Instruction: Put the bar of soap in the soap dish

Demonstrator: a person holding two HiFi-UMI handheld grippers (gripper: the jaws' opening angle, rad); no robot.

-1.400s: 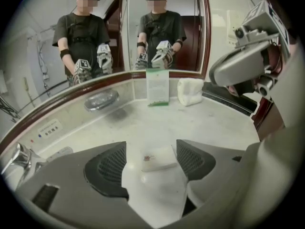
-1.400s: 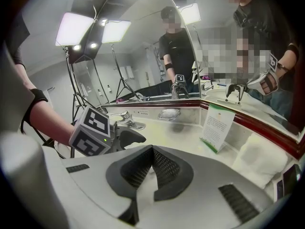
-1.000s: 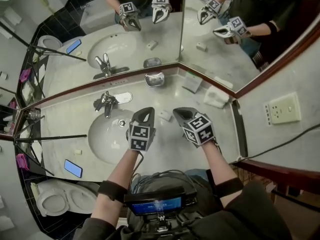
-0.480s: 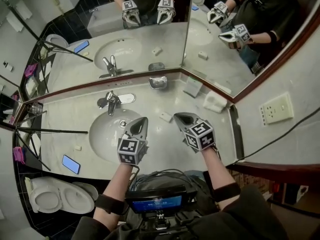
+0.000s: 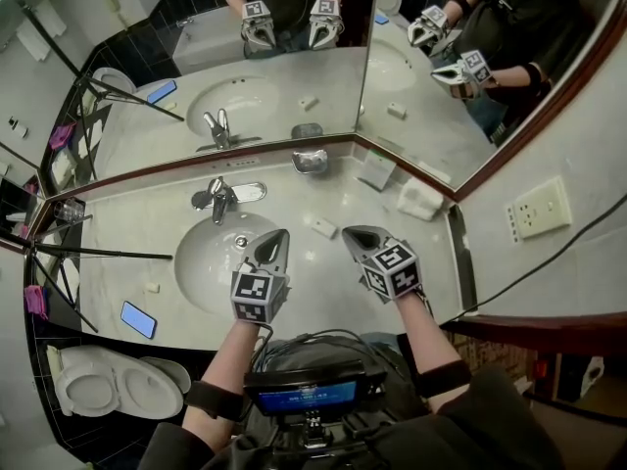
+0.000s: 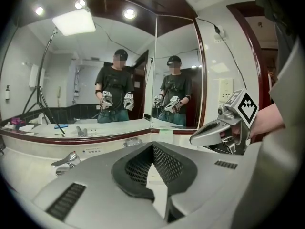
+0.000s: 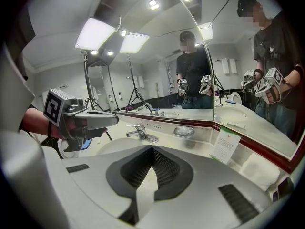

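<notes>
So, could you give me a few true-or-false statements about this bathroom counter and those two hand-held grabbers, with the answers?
1. The bar of soap lies in the soap dish. False: it lies on the bare counter, apart from the dish.
2. The jaws of the left gripper and the right gripper are closed, with nothing between them. True.
3. The soap dish stands at the front edge of the counter. False: it stands at the back, against the mirror.
4. A blue phone lies on the counter to the left of the basin. True.
</notes>
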